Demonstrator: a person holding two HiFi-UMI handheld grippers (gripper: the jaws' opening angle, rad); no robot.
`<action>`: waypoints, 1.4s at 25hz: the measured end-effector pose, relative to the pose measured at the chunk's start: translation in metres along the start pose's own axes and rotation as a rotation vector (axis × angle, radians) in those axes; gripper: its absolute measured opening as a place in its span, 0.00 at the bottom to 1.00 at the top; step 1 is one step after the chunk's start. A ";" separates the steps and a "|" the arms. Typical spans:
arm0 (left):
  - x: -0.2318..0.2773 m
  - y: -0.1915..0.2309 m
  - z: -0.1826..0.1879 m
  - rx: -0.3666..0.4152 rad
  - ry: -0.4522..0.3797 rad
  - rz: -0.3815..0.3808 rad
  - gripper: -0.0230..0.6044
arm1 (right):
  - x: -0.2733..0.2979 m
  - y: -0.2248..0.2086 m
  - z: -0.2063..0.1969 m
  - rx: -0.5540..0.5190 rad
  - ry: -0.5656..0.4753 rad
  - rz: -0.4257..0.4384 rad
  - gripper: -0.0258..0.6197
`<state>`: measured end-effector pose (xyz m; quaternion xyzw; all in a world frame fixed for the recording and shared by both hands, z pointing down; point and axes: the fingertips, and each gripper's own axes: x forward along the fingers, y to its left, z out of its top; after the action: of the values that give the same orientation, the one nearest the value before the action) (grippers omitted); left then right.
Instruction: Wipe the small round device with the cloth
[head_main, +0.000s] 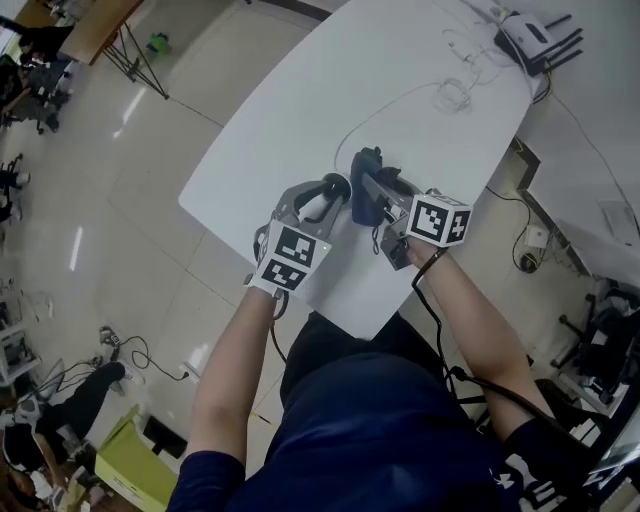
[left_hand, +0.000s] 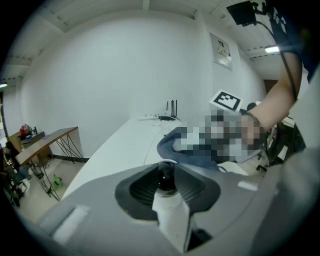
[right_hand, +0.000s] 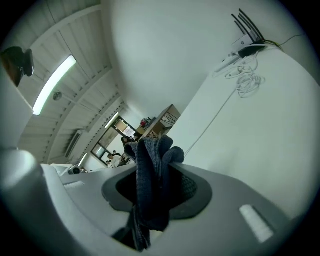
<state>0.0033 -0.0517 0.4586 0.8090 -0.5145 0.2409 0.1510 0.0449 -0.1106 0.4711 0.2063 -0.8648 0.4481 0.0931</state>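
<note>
Your left gripper (head_main: 334, 192) is closed narrow on the small round white device with a dark glossy top (left_hand: 166, 192). It holds the device over the near part of the white bench (head_main: 400, 90), probably so the top sits steady and exposed for wiping. Your right gripper (head_main: 380, 188) pinches the bunched dark blue cloth (right_hand: 150, 195) just right of the device (touching or not, I cannot tell). The antennaed router (head_main: 535, 40) and coiled white cable (head_main: 455, 95) lie far right, well apart. Nothing blocks the cloth's path.
</note>
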 end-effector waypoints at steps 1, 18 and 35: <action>0.002 -0.001 -0.001 -0.003 0.004 0.006 0.19 | 0.000 -0.008 -0.003 -0.001 0.003 -0.010 0.24; -0.007 0.008 0.010 -0.039 0.044 0.068 0.18 | 0.012 -0.052 -0.042 -0.307 0.190 -0.223 0.24; 0.009 -0.022 0.013 -0.139 0.069 0.060 0.17 | 0.021 0.045 0.001 -0.587 0.179 0.168 0.23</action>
<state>0.0291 -0.0561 0.4526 0.7722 -0.5484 0.2366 0.2169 0.0061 -0.0943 0.4448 0.0585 -0.9596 0.2017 0.1871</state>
